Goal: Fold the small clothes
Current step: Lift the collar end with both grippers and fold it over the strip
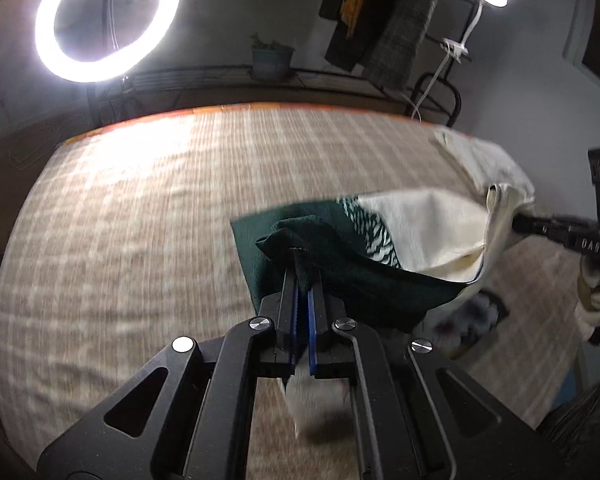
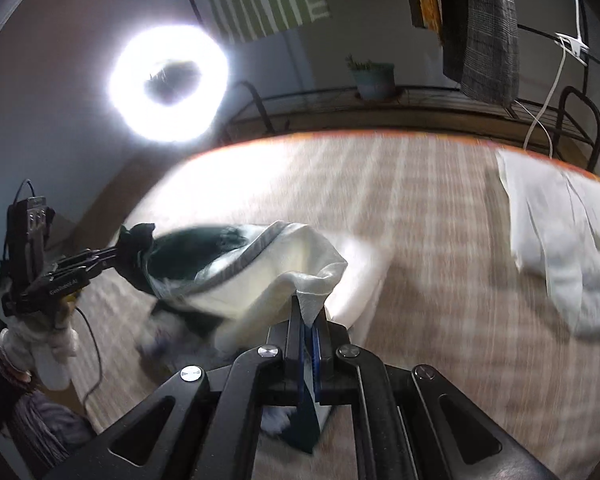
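A small garment, dark green and cream with a zebra-like band (image 1: 374,236), hangs stretched in the air between my two grippers above the bed. My left gripper (image 1: 305,258) is shut on its dark green end. My right gripper (image 2: 310,308) is shut on its cream end (image 2: 300,276). In the left wrist view the right gripper (image 1: 516,220) shows at the far right, holding the cream edge. In the right wrist view the left gripper (image 2: 114,254) shows at the left, holding the green end (image 2: 196,248). Both views are motion-blurred.
The bed has a beige checked cover (image 1: 160,208) with an orange far edge. A cream cloth (image 2: 556,240) lies at the bed's far right. A ring light (image 1: 108,20), a potted plant (image 1: 272,60) and hanging clothes (image 1: 400,20) stand behind the bed.
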A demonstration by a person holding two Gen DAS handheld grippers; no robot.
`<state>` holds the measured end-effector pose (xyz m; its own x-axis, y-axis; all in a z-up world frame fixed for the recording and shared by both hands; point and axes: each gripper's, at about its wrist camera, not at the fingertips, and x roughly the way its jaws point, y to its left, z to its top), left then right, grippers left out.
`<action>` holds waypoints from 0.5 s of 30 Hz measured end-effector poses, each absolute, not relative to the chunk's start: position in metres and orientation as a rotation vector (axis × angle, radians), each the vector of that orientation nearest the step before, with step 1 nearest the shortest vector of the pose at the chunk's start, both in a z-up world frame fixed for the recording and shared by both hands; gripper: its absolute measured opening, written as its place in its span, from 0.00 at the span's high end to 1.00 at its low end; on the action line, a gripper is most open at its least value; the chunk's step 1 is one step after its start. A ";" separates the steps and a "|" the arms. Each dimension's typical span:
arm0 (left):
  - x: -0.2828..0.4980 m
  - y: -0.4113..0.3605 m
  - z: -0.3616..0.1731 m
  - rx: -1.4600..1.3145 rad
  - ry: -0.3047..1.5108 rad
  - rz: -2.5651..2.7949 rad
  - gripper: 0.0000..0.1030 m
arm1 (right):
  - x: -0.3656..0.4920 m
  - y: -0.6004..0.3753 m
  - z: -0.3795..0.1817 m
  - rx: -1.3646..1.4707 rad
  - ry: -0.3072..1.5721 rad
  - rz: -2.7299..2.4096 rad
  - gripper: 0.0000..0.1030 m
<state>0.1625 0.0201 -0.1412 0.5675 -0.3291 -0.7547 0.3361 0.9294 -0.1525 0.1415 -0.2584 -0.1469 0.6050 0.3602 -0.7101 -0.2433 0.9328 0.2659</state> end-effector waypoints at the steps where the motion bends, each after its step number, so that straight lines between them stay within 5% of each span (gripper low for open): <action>1: 0.157 0.018 -0.144 0.032 0.886 -0.389 0.99 | 0.137 -0.258 -0.151 0.141 0.857 0.345 1.00; 11: 0.094 0.029 -0.149 0.159 0.909 -0.412 0.97 | 0.083 -0.259 -0.169 0.001 0.892 0.345 0.93; 13: 0.087 0.037 -0.144 0.161 0.910 -0.420 0.97 | 0.072 -0.267 -0.167 -0.013 0.892 0.337 0.82; 15: 0.080 0.046 -0.137 0.156 0.902 -0.416 0.97 | 0.066 -0.272 -0.166 0.004 0.890 0.334 0.80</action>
